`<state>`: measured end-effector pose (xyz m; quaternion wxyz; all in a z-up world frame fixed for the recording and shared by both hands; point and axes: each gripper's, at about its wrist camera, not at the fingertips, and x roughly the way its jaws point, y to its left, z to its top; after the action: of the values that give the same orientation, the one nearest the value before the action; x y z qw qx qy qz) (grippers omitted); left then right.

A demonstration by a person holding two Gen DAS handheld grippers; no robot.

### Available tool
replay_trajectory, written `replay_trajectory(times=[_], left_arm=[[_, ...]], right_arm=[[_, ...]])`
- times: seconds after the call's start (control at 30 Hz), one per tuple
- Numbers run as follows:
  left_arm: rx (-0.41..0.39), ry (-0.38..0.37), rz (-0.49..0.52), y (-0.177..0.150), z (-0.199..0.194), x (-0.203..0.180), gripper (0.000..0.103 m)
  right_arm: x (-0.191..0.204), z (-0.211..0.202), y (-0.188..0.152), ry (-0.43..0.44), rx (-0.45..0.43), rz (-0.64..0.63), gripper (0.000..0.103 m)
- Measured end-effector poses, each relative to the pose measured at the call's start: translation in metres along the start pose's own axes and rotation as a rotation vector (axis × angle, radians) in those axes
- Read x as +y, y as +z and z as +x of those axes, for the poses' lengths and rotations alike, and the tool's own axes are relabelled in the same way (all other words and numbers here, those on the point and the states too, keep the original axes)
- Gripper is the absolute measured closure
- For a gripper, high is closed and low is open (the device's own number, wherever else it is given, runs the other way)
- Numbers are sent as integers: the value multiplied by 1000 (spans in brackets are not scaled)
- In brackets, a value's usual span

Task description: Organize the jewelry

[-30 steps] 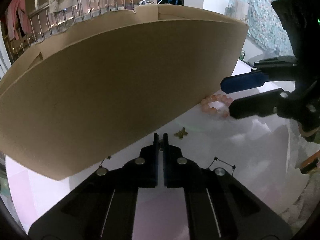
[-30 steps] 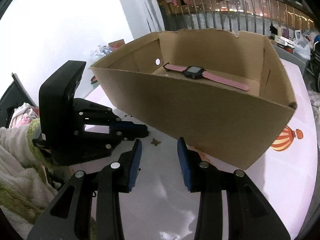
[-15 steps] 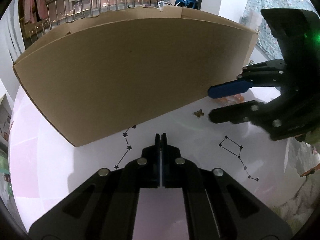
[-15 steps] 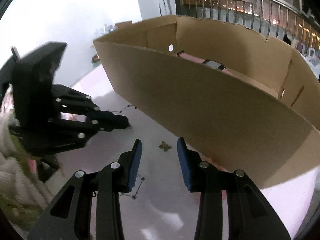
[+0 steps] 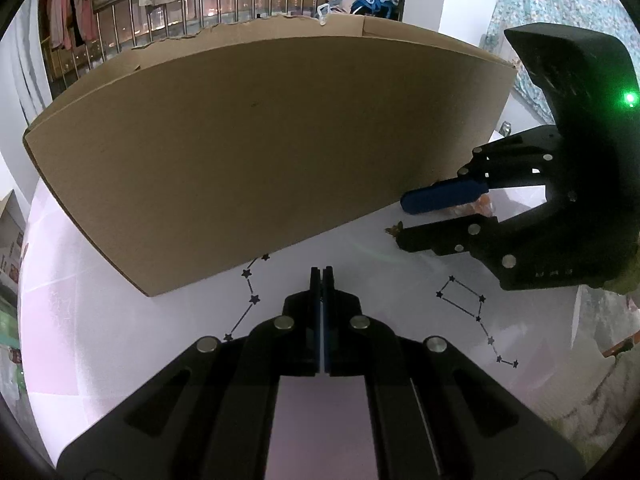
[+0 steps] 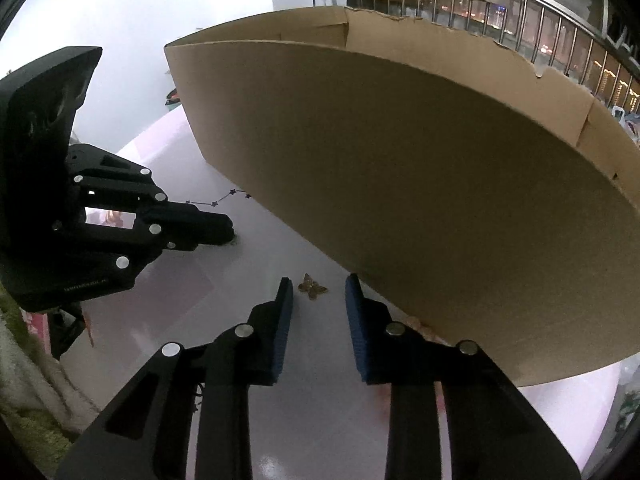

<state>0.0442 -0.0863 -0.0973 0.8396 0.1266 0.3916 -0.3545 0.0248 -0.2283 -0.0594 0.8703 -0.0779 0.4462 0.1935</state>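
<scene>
Closing around a small gold butterfly-shaped charm on the glossy white worktop, the right gripper works beside a tall brown cardboard box; the left gripper, fingers shut and empty, waits nearby.

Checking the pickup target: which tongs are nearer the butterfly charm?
Right. The right tongs bracket the butterfly charm, jaws closing, not yet touching. The left tongs are shut, off to its side.

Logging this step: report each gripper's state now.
Left gripper: shut, empty.
Right gripper: open, closing around the butterfly charm, not gripping it yet.
</scene>
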Motion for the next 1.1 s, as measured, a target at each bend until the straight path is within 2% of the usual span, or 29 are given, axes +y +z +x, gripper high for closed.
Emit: replay_trajectory(times=[0.3, 1.1], left_arm=[[-4, 2, -3, -2, -2, -5, 103], [-11, -15, 5, -1, -4, -3, 103]], right_arm=[[5, 3, 3, 18, 13, 14, 94], [6, 0, -4, 52, 36, 86, 98]])
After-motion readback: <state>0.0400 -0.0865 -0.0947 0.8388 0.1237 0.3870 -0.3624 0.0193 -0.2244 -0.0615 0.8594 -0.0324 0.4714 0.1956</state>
